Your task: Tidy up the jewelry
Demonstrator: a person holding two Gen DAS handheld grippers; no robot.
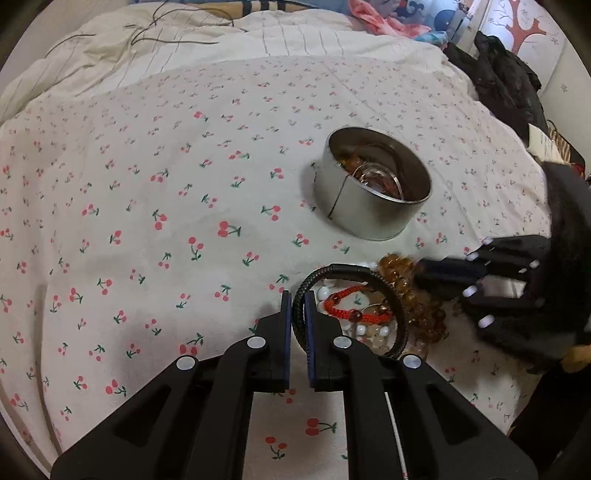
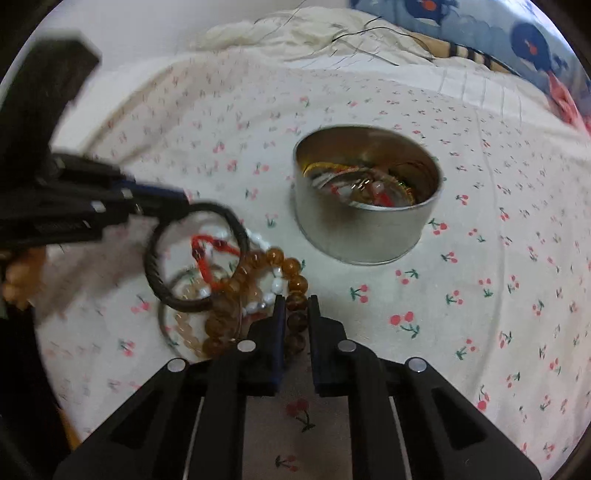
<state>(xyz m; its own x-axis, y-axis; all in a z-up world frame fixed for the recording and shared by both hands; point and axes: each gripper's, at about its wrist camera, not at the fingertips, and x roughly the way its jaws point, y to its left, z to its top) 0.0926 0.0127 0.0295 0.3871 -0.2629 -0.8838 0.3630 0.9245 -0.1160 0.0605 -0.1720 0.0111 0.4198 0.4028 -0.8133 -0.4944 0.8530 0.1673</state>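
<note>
left tongs (image 1: 298,306) clamp the black band (image 1: 354,271), right tongs (image 2: 295,306) pinch amber beads (image 2: 295,291); tangled pile may drag along, missing the tin (image 1: 369,218)

— what lies under everything?
— a white bedsheet (image 1: 147,206) with small red cherries. behind it is a cream striped blanket (image 1: 184,48) with thin dark wires (image 1: 147,29) on it.
— and on the right side?
— a black garment (image 1: 506,81), crumpled, near the wall.
</note>
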